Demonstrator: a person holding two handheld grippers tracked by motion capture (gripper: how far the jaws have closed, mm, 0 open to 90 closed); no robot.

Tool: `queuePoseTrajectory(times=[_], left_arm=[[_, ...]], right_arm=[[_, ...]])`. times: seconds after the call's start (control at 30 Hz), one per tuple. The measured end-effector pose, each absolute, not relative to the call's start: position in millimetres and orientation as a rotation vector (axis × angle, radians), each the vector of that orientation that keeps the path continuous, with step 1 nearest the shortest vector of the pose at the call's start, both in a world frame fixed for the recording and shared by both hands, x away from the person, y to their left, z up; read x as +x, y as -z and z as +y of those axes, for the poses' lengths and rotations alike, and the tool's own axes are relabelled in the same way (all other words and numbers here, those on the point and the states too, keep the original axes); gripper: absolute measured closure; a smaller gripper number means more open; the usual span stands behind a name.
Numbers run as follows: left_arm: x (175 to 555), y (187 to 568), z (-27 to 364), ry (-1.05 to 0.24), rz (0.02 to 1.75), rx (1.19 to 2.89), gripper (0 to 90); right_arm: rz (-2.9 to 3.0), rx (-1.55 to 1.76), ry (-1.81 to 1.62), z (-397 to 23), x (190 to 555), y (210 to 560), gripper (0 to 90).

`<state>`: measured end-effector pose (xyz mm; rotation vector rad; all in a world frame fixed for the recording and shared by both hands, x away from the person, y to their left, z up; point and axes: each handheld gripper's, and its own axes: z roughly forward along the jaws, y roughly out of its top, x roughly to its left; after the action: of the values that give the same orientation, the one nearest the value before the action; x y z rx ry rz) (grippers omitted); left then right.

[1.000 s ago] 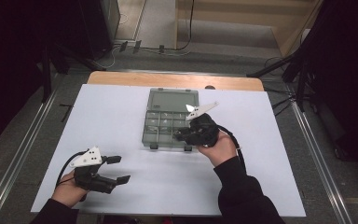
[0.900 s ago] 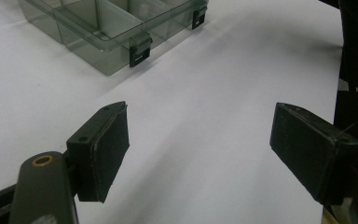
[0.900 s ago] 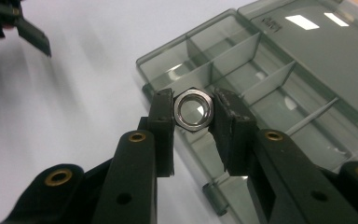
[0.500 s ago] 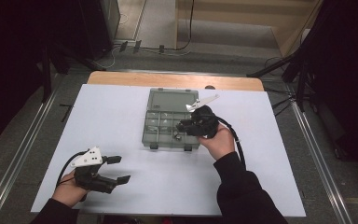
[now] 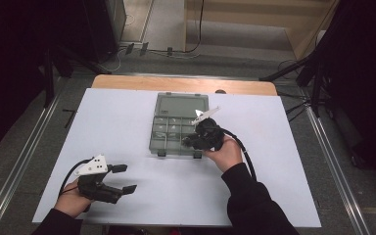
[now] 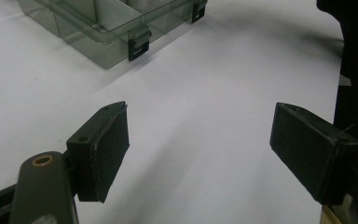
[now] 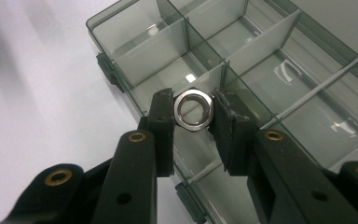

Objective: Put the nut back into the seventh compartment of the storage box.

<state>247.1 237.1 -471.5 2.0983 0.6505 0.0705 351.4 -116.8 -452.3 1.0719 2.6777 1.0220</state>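
A clear grey compartment box (image 5: 178, 125) lies open in the middle of the white table, its lid folded back. My right gripper (image 7: 194, 109) is shut on a steel hex nut (image 7: 194, 111), held between both pads over the box's (image 7: 261, 60) front-row compartments near its front wall. In the high view this gripper (image 5: 191, 141) hovers at the box's front right corner. My left gripper (image 5: 124, 178) rests near the table's front left, jaws wide apart with nothing between them. Its view (image 6: 198, 149) shows both pads (image 6: 109, 149) over bare table and the box's front latches (image 6: 139, 43).
The white table (image 5: 284, 161) has bare room left, right and in front of the box. A wooden strip (image 5: 127, 82) runs along its far edge. Metal rails (image 5: 24, 161) flank both sides, and cables lie on the floor behind.
My right gripper with the nut has moved left and lower over the box's front right part. The left gripper has stayed where it was.
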Motion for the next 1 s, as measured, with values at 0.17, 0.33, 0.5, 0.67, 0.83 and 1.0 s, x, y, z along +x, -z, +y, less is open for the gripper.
queuePoseTrajectory(times=[0.17, 0.33, 0.5, 0.67, 0.83, 1.0], left_arm=[[245.8, 470.8, 236.4, -0.071, 0.643, 2.095, 19.8], [246.1, 470.9, 236.6, -0.069, 0.644, 2.098, 19.8], [245.7, 471.0, 237.1, -0.070, 0.643, 2.103, 19.8], [246.3, 470.3, 238.2, -0.076, 0.645, 2.095, 19.8], [246.1, 470.3, 237.9, -0.074, 0.643, 2.095, 19.8], [245.9, 469.9, 239.4, -0.075, 0.644, 2.086, 19.8]], right_arm=[[2.657, 1.075, -1.068, -119.0, 353.5, 456.4, 49.2], [2.594, 1.088, -1.179, -123.1, 352.4, 451.0, 29.7], [2.593, 1.063, -1.222, -125.0, 349.1, 446.6, 25.8], [2.604, 1.047, -1.260, -125.1, 345.9, 444.1, 23.3], [2.599, 1.009, -1.266, -124.5, 334.4, 440.4, 23.1], [2.601, 0.962, -1.265, -124.6, 322.2, 440.2, 21.6]])
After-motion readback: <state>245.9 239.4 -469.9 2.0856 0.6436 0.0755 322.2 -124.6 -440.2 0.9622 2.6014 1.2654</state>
